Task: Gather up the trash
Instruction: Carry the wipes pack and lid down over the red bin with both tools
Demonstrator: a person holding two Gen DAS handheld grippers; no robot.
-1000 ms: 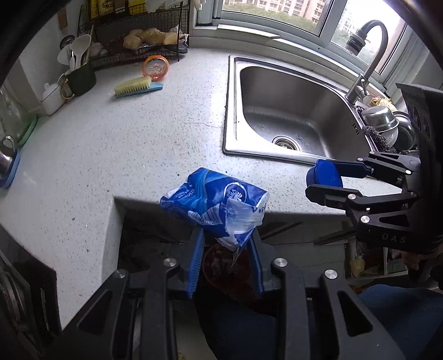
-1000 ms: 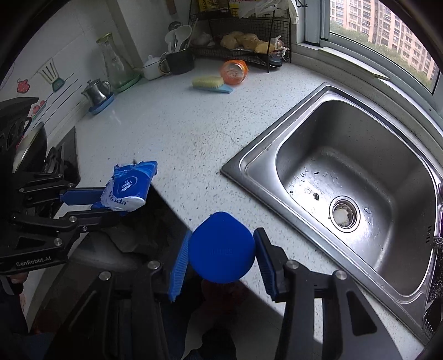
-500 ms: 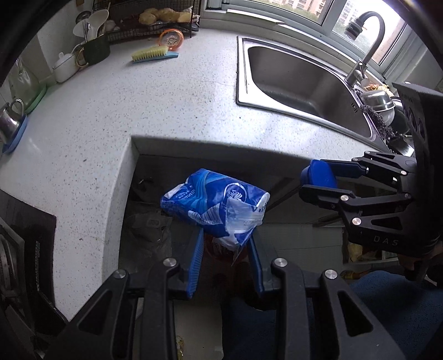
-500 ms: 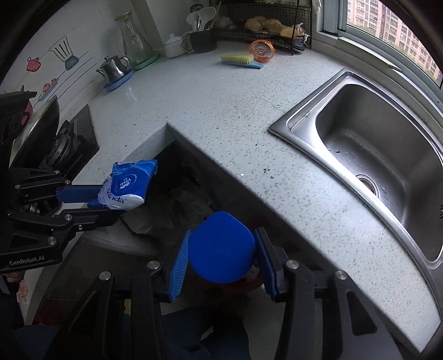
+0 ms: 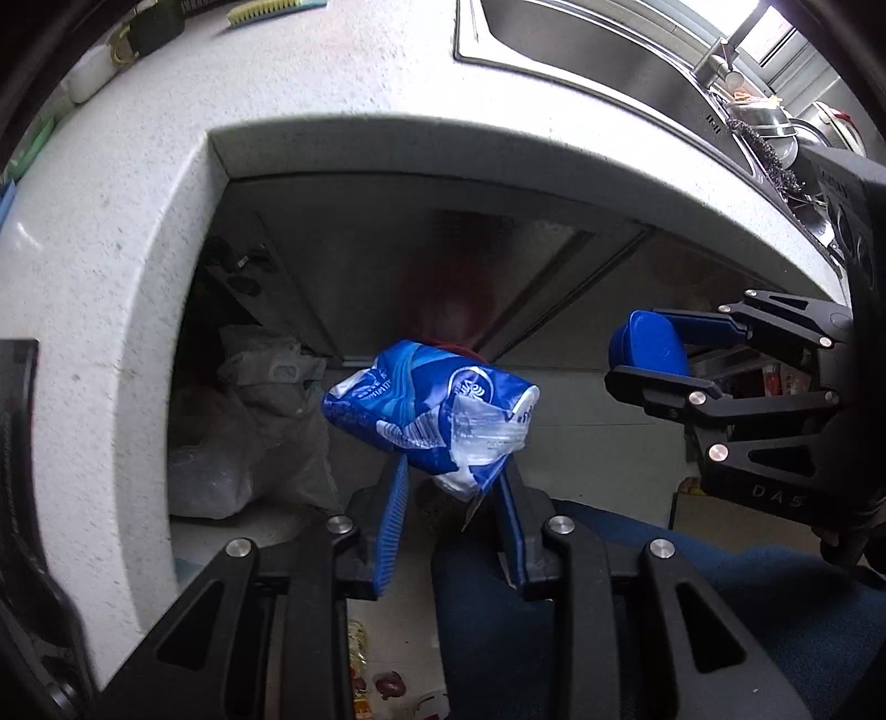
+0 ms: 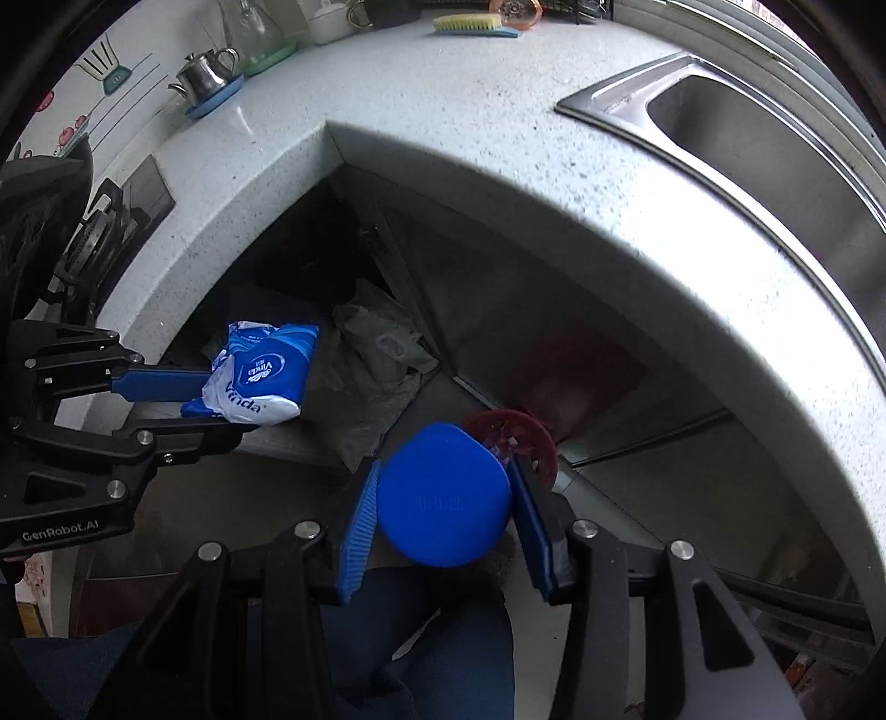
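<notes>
Right wrist view alone shows a red bin (image 6: 512,437) beyond the right gripper (image 6: 443,498) pinching a blue lid (image 6: 443,495); left gripper (image 5: 451,487) pinches a wrapper (image 5: 429,412).

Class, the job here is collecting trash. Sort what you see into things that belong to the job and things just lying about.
Job: blue tissue packet in left tongs; blue lid in right tongs; red bin.

Lying about: scrub brush, kettle, sink.
</notes>
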